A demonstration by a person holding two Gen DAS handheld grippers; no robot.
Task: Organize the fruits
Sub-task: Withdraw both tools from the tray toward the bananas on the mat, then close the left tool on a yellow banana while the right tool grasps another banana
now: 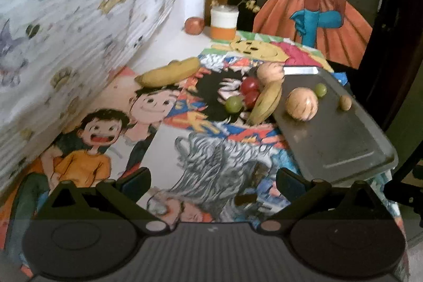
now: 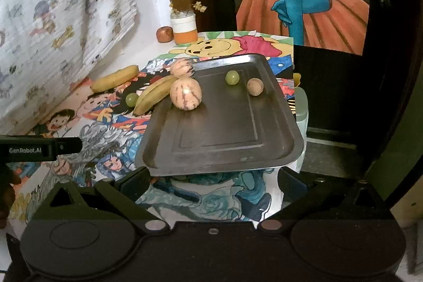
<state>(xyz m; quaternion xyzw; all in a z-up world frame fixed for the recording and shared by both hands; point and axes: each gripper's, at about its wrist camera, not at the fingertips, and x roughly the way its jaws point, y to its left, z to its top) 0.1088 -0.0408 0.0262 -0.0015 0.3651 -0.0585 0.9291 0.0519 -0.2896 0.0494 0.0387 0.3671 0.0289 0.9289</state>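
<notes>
1. Only the left wrist view shows the red grapes (image 1: 249, 91), which lie on the patterned table cover (image 1: 211, 128) between a green grape (image 1: 234, 104) and the nearer banana (image 1: 265, 102), just left of the metal tray (image 1: 343, 144).
2. Only the right wrist view shows the left gripper's side (image 2: 39, 148), a dark bar at the left edge, and the tray's near rim (image 2: 219, 169) overhanging the cover.
3. The tray holds a striped pale melon (image 2: 185, 94), a green grape (image 2: 232, 77) and a small brown fruit (image 2: 255, 87), each apart from the others.
4. A second striped melon (image 2: 182, 67) sits at the tray's far left corner; whether it is inside the rim is unclear.
5. A second banana (image 2: 115, 82) lies off the tray near the wall.
6. A jar (image 1: 224, 22) holds dried sprigs, with a reddish fruit (image 1: 194, 25) beside it.
7. The left gripper (image 1: 214, 181) and right gripper (image 2: 214, 180) both have their fingers spread wide with nothing between them.
</notes>
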